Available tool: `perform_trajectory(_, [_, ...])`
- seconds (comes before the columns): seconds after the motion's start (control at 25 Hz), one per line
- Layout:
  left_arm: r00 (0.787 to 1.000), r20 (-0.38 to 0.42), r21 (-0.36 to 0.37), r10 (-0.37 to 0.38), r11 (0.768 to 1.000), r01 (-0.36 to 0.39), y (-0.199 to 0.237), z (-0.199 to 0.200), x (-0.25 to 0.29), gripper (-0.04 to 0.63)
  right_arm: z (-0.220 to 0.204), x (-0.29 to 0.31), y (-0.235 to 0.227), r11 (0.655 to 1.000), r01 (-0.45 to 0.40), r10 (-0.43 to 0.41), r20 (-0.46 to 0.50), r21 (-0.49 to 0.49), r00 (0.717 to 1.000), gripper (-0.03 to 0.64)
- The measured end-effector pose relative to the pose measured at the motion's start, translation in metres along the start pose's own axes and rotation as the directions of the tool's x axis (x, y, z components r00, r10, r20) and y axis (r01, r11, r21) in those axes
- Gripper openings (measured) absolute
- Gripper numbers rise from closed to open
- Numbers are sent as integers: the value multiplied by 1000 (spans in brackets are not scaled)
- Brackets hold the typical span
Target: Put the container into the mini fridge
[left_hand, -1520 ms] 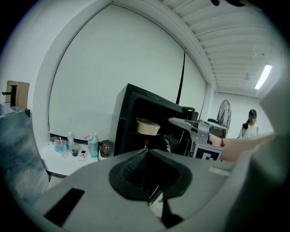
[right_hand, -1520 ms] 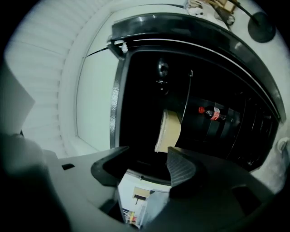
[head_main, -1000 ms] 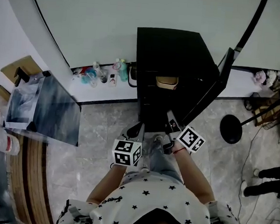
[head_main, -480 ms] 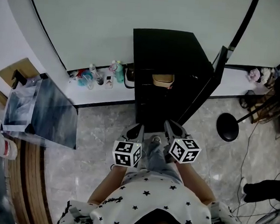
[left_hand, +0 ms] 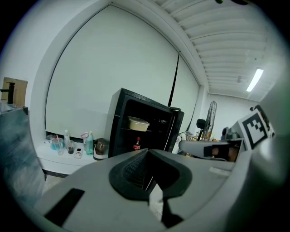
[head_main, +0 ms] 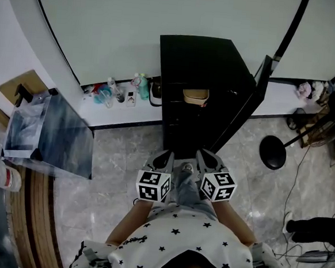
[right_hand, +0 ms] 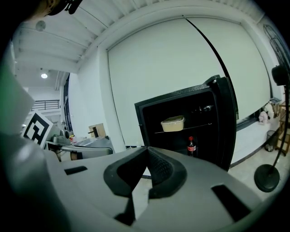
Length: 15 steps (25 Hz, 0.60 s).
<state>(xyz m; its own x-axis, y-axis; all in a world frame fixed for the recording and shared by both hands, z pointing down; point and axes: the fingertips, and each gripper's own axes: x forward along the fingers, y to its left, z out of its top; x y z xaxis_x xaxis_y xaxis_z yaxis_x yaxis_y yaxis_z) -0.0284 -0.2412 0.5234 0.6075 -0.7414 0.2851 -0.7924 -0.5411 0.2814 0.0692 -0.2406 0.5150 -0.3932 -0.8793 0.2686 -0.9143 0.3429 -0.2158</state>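
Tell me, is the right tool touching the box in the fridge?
Apart. The right gripper view shows the container on a shelf in the mini fridge, far beyond the closed tips of the right tool.

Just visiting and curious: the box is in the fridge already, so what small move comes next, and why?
Probably reach the right hand-held gripper to the open door and push it shut: the container already sits inside the mini fridge, and that gripper is empty.

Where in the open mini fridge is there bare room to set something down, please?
The upper shelf is bare right of the container, toward the door. Lower down, the space left of the cola bottle looks free, though dark. The white ledge beside the mini fridge is crowded with bottles and cups.
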Motion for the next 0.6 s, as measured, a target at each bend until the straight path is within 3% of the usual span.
perform_trajectory(0.6, [1000,-2,-4,6,1000,-6,4,2,2,12,7,8,8,998,-44,45,-4,38,999,-8])
